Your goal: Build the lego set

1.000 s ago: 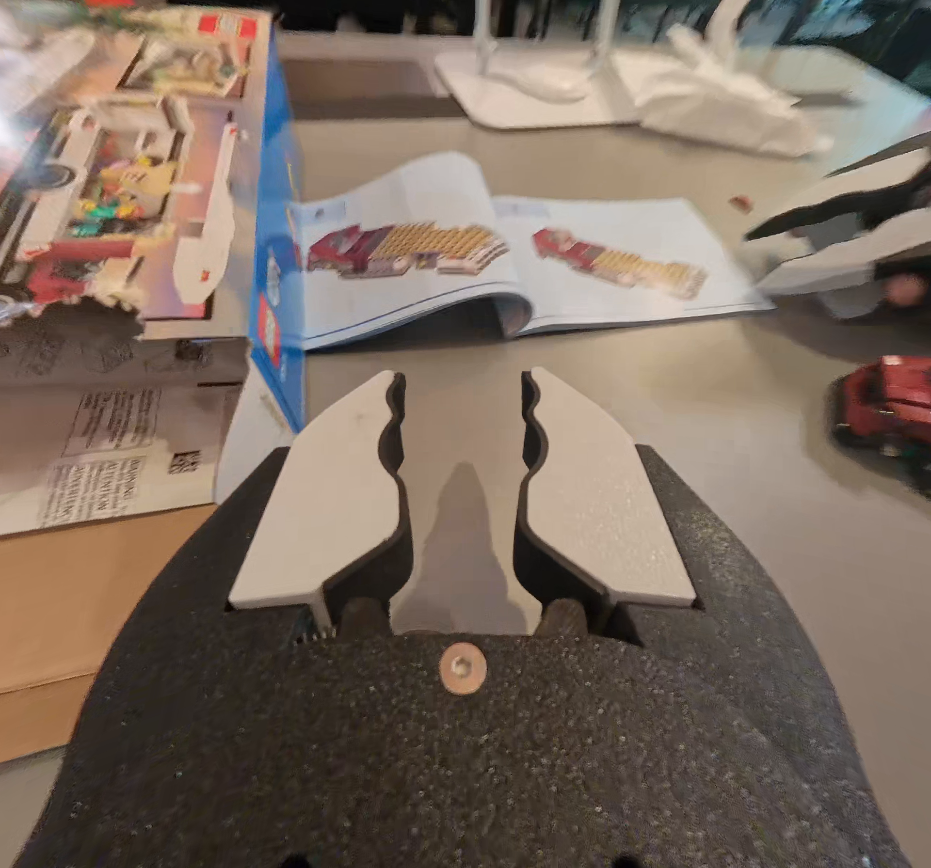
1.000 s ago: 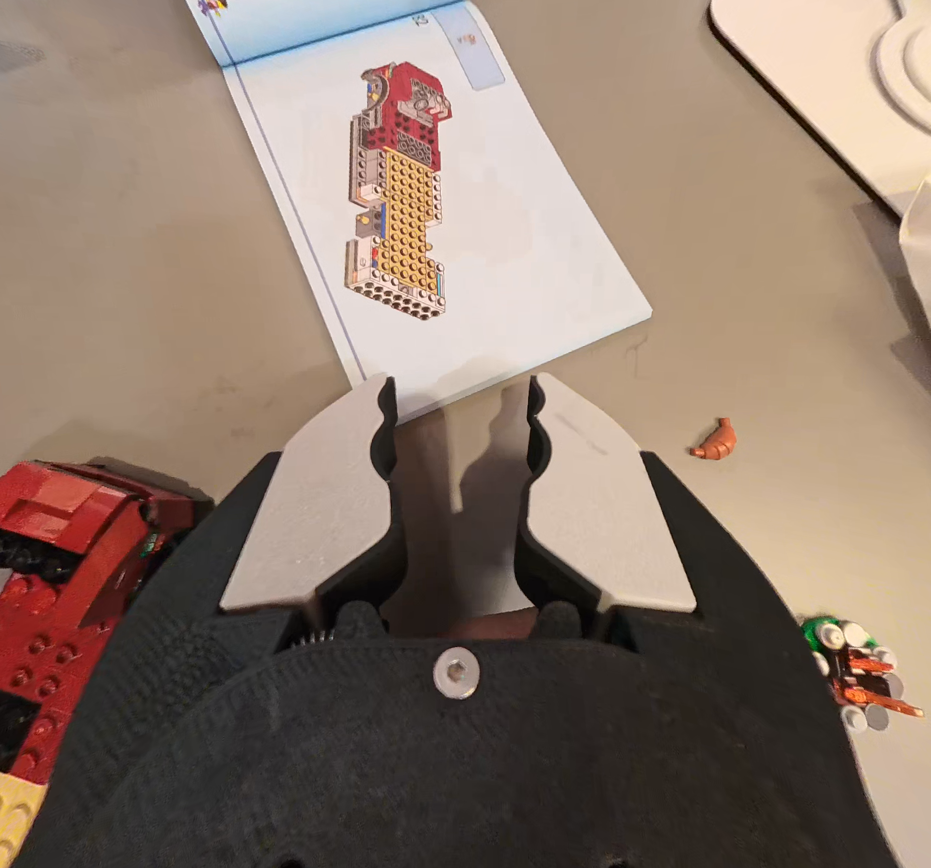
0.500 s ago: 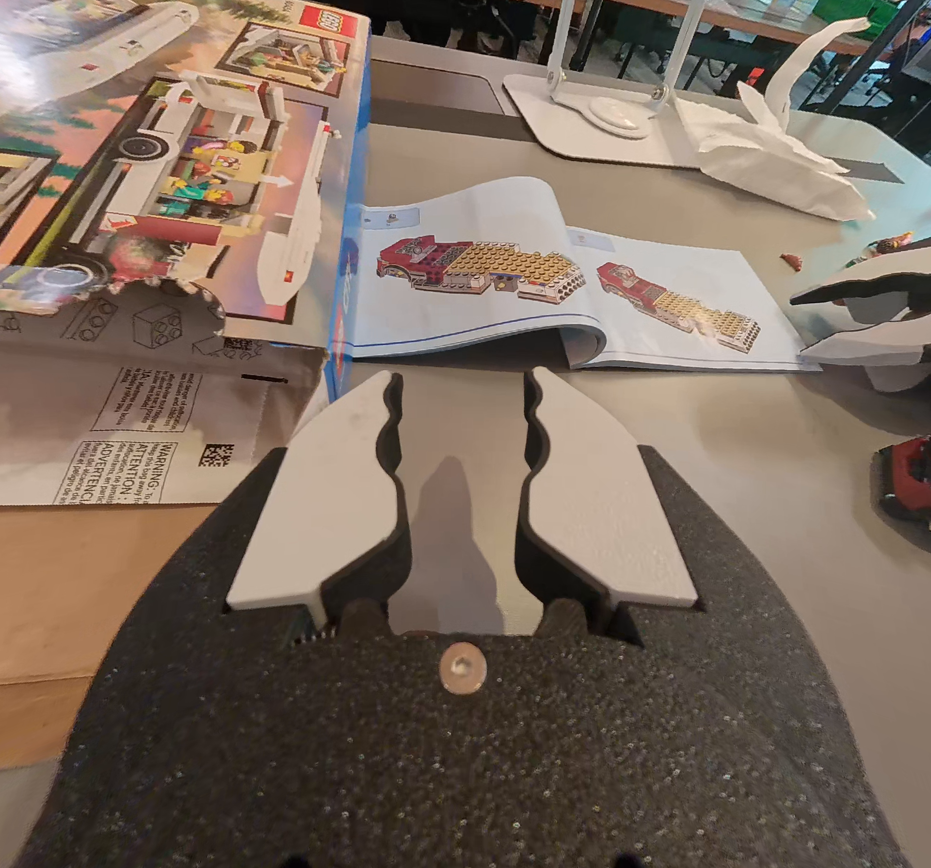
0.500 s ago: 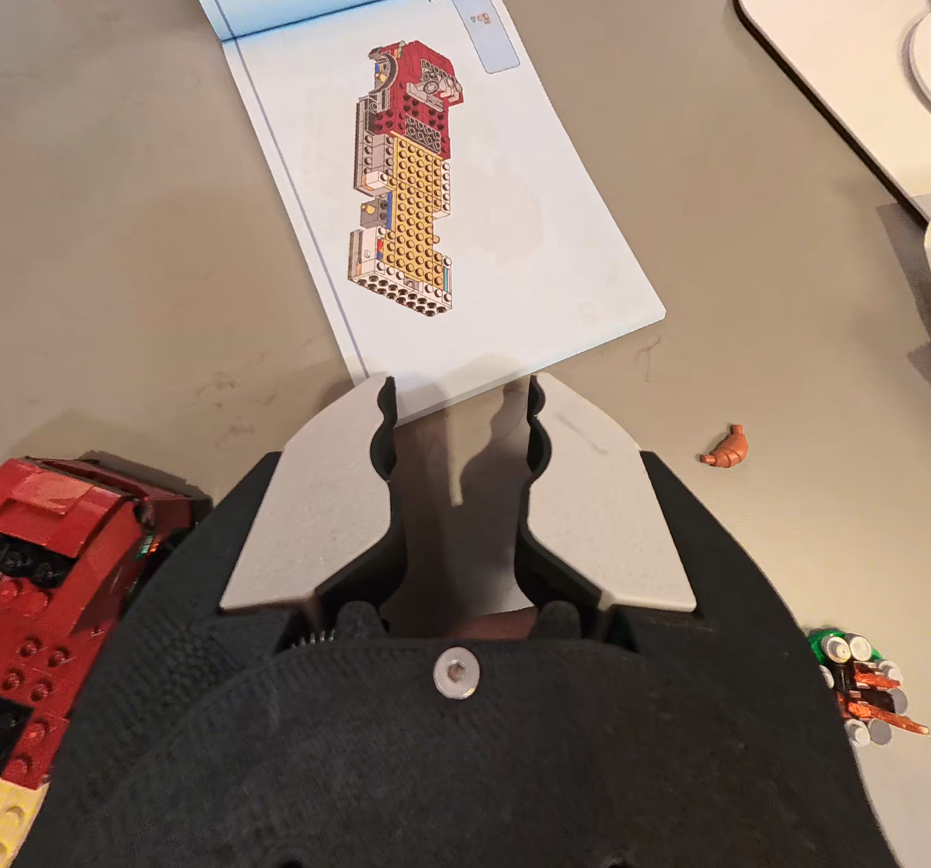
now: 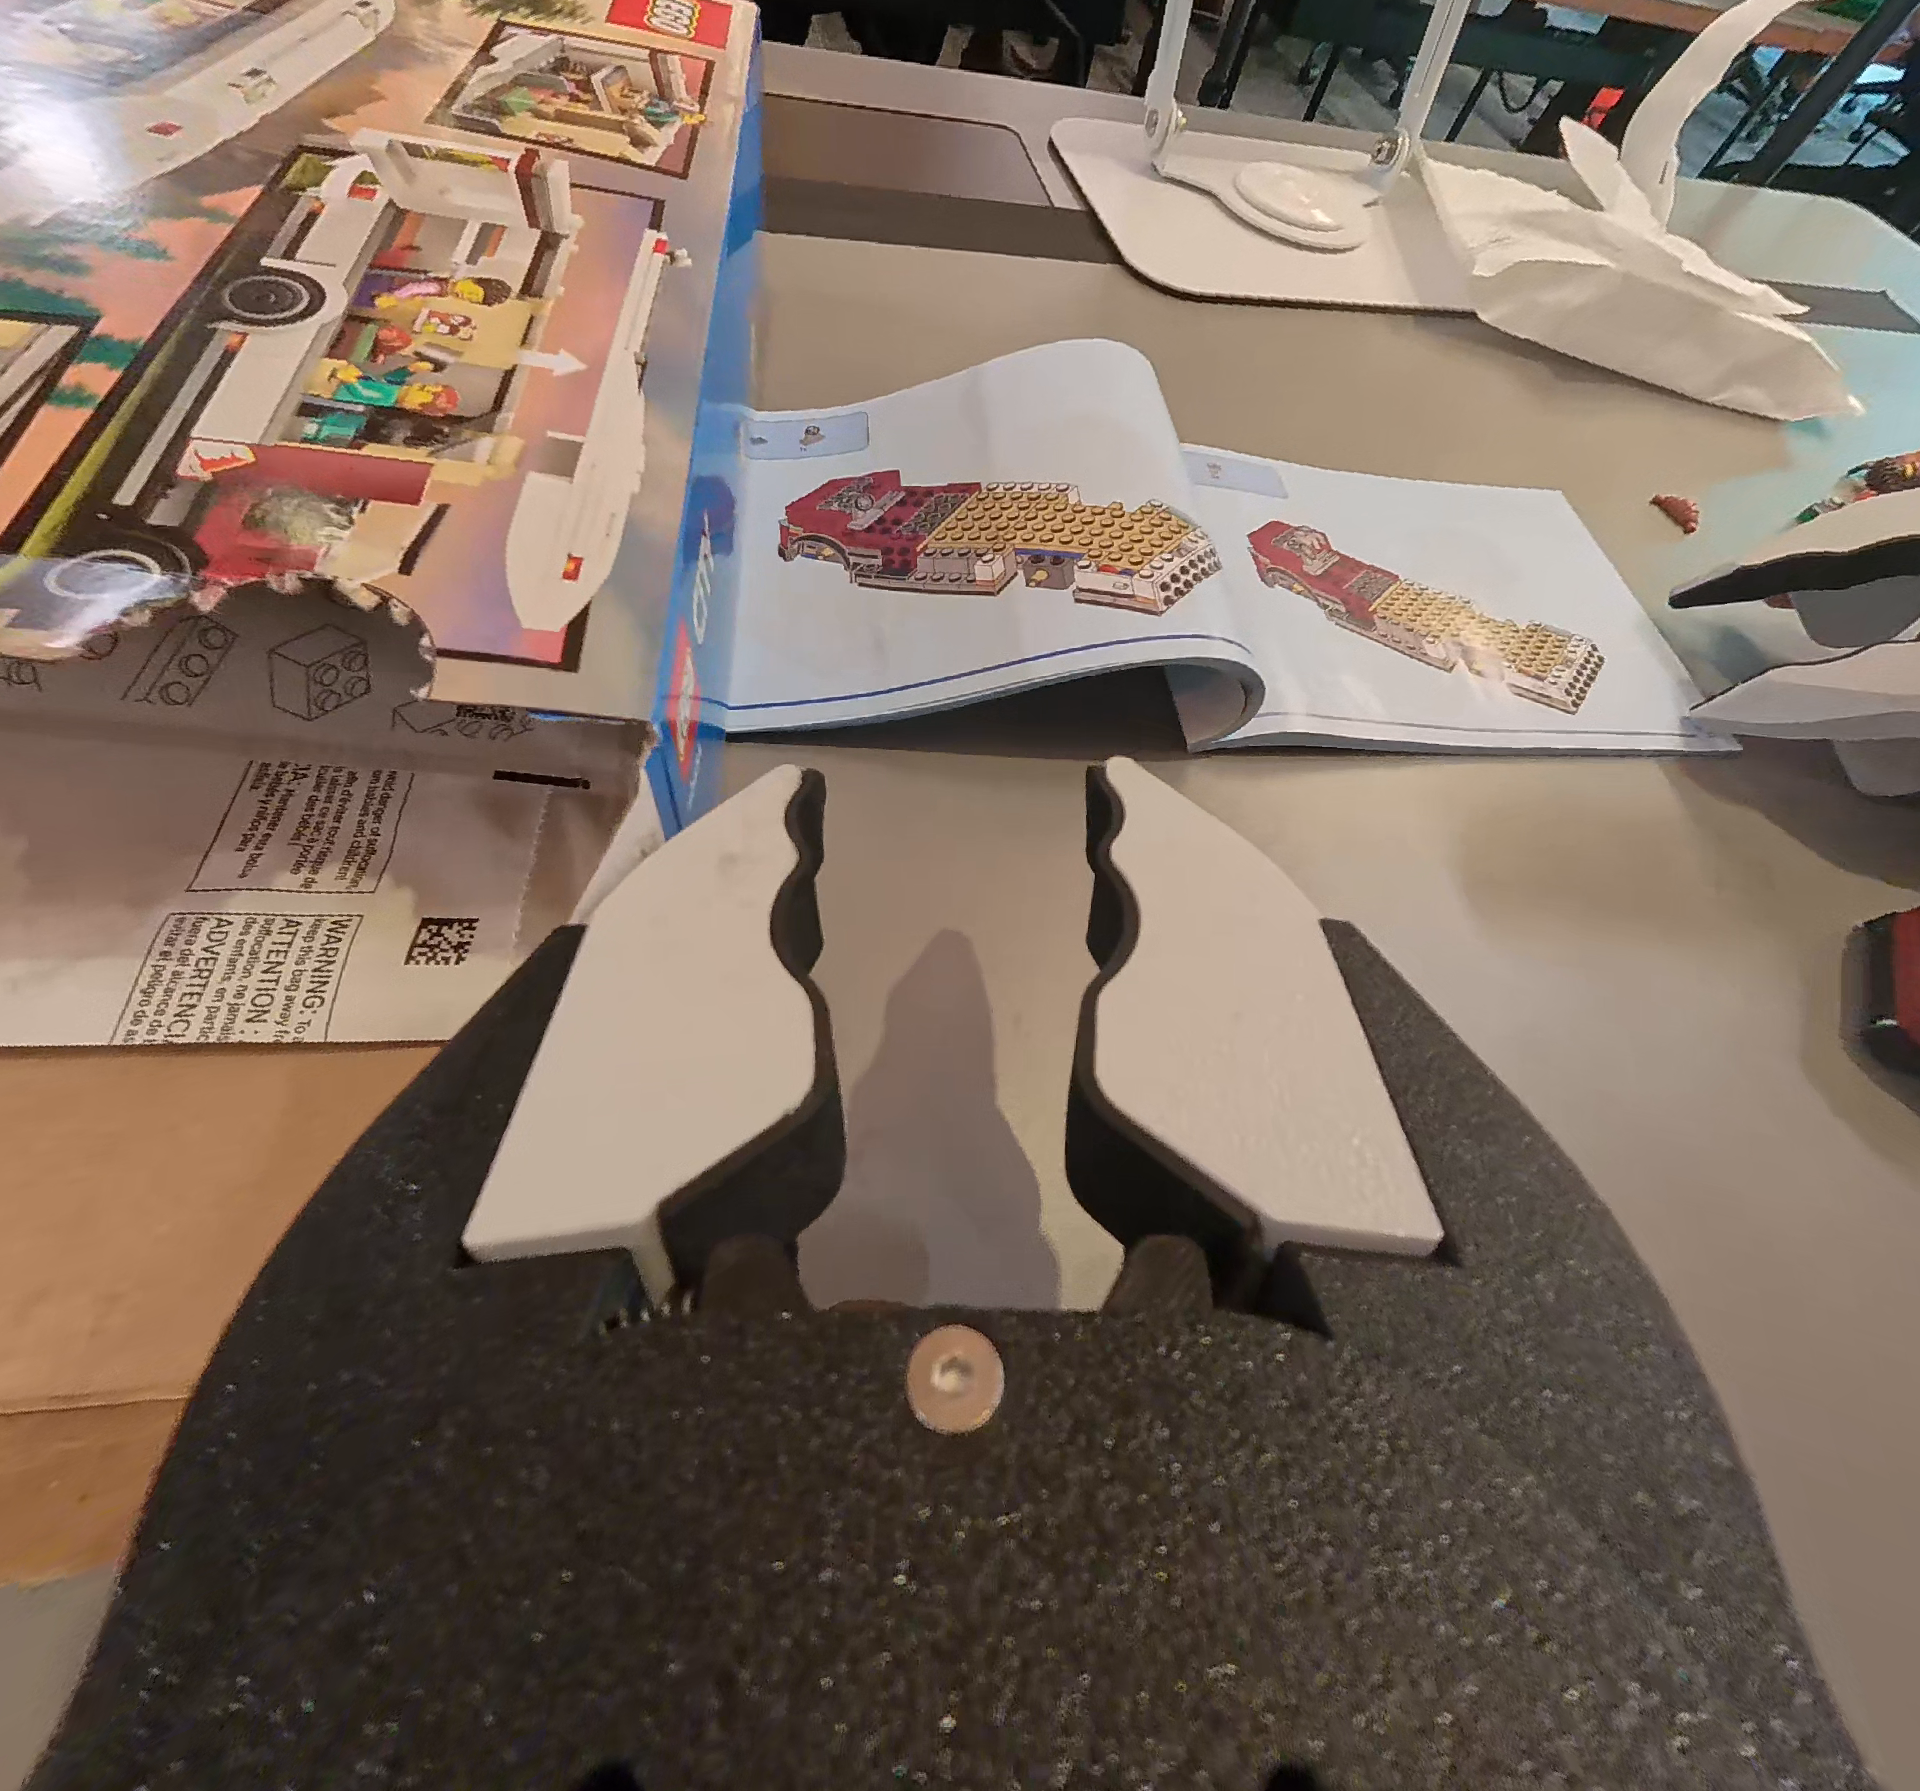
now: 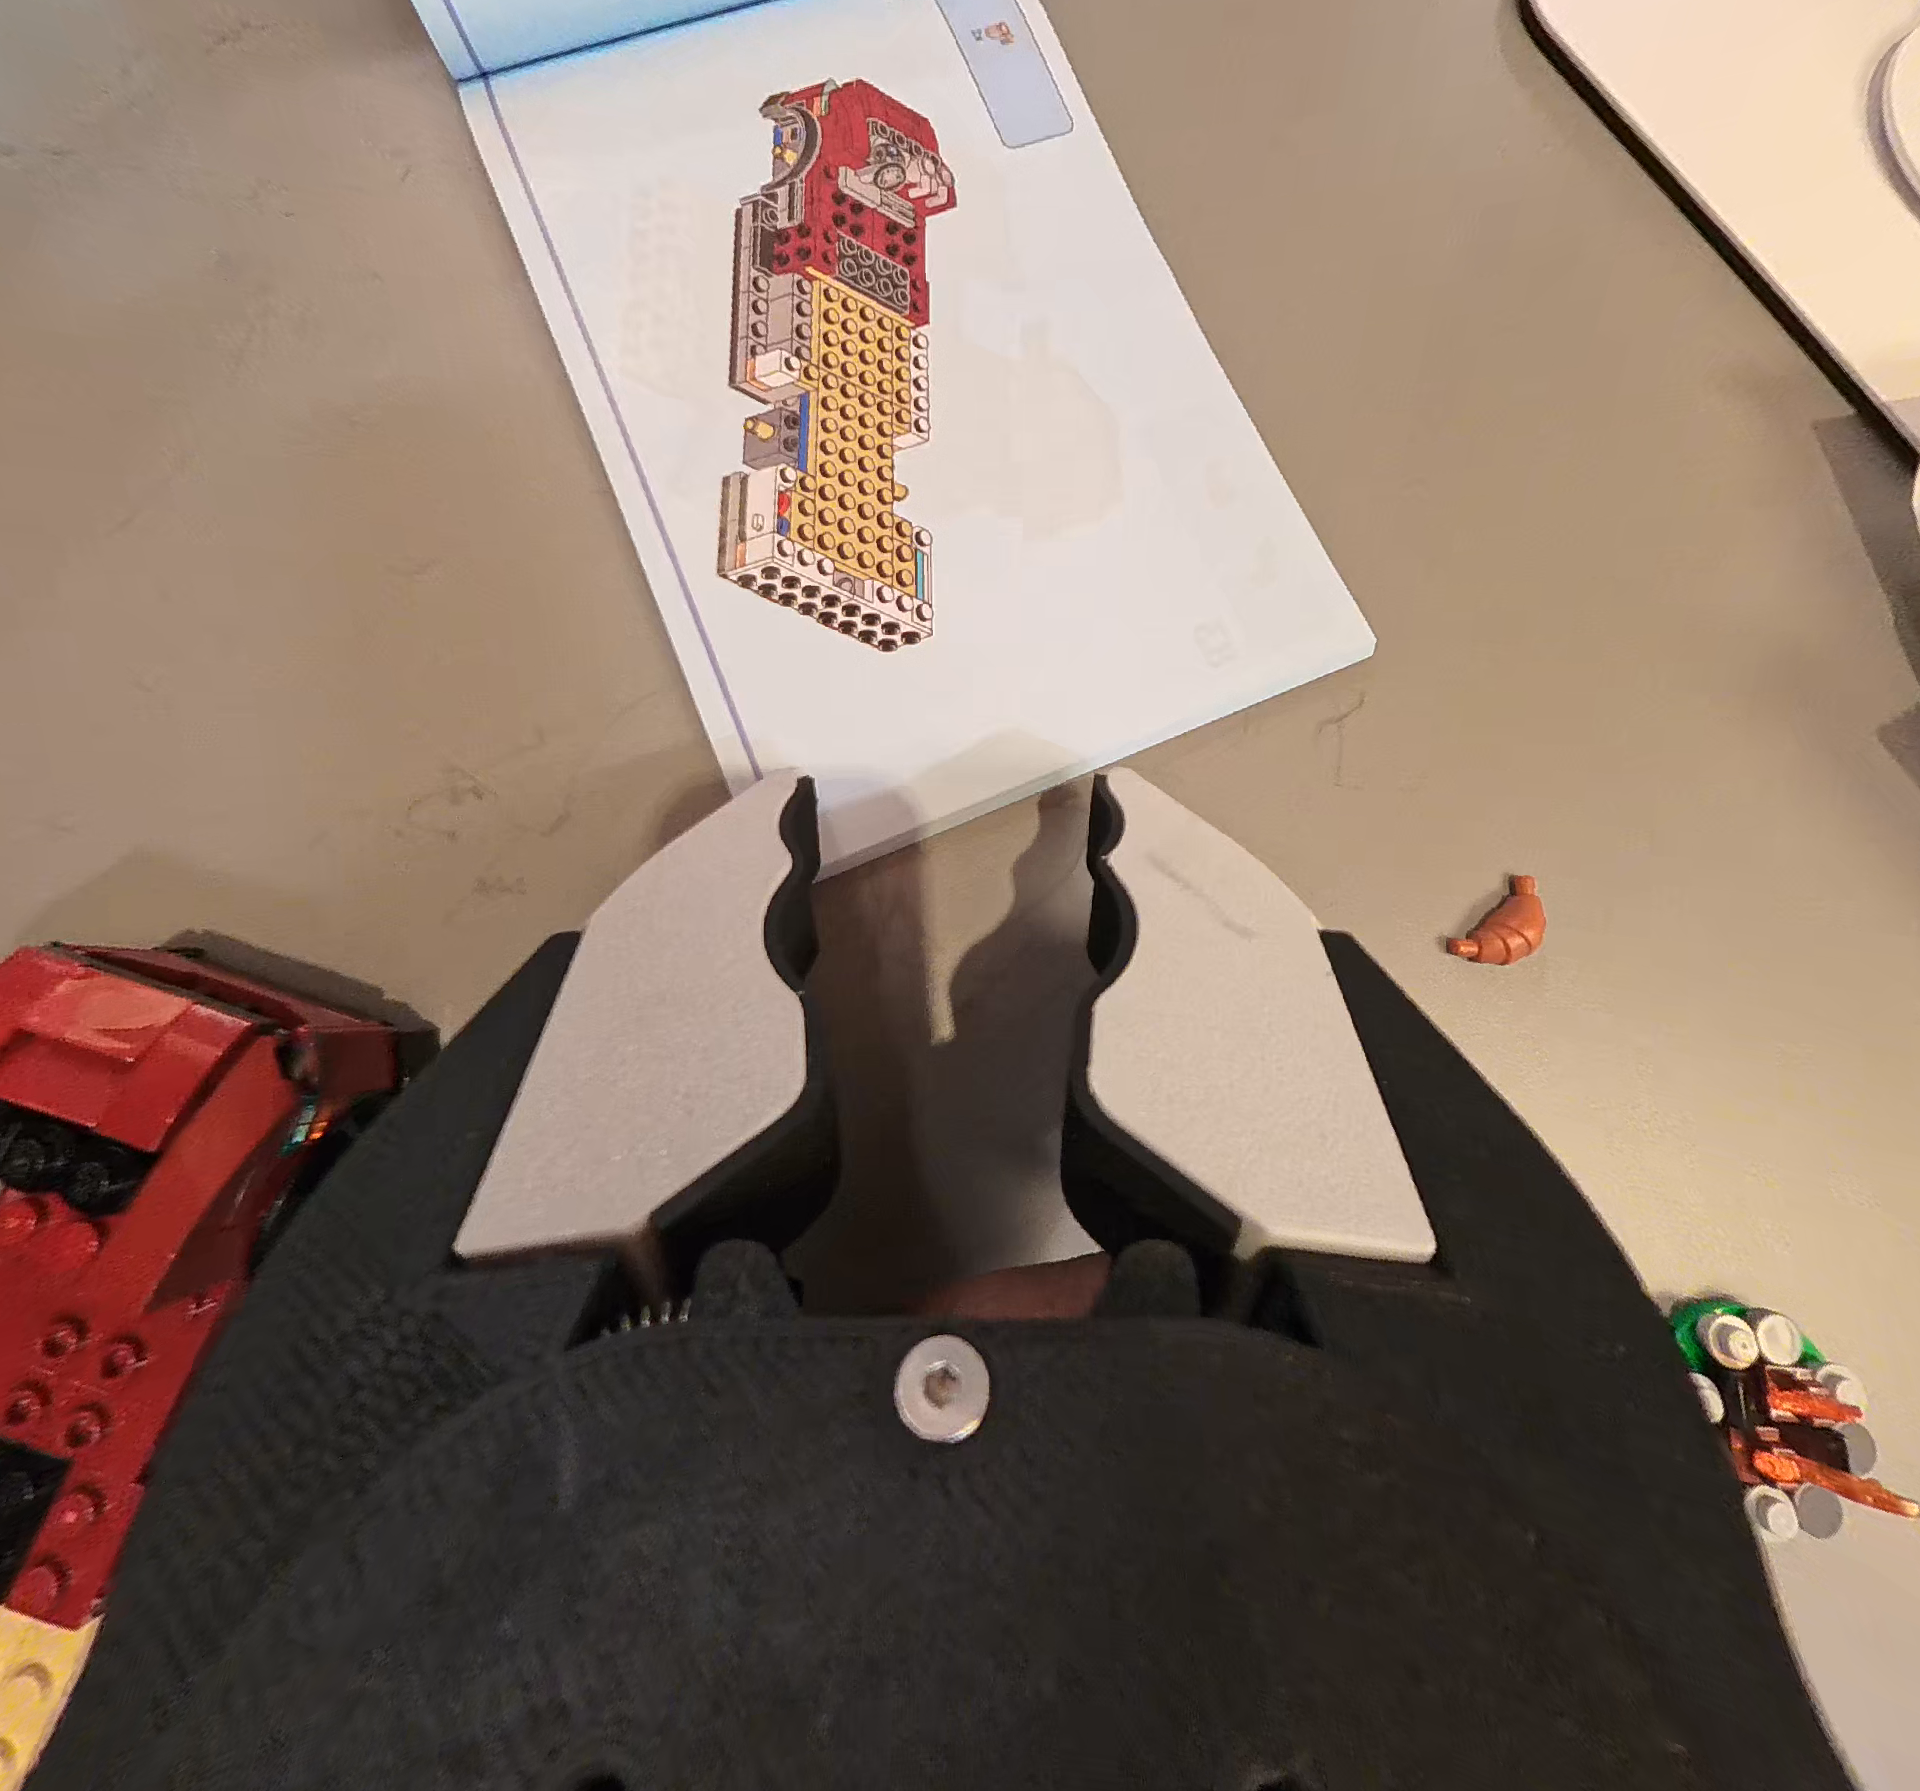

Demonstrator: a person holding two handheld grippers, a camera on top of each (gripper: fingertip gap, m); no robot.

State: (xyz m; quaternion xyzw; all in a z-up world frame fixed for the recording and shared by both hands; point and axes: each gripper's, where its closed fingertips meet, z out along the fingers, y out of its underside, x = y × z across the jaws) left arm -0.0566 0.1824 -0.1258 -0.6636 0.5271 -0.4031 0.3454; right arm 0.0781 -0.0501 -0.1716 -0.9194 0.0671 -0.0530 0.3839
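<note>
Right wrist view: right gripper (image 6: 951, 806) jaws open, bare, at the booklet (image 6: 935, 391) corner; left gripper (image 5: 951, 796) open, bare, just short of the booklet.

Left gripper (image 5: 951, 791) open, empty, pointing forward; right gripper (image 6: 951, 796) likewise open, empty, angled down from above.

One open instruction booklet (image 5: 1195, 588), one toy box (image 5: 364, 307), one red brick vehicle (image 6: 114, 1170), one brown croissant piece (image 6: 1501, 931), one small brick cluster (image 6: 1787, 1419), one white paper bag (image 5: 1621, 307), one white stand (image 5: 1278, 214), two grippers (image 5: 948, 785) (image 6: 951, 791).
</note>
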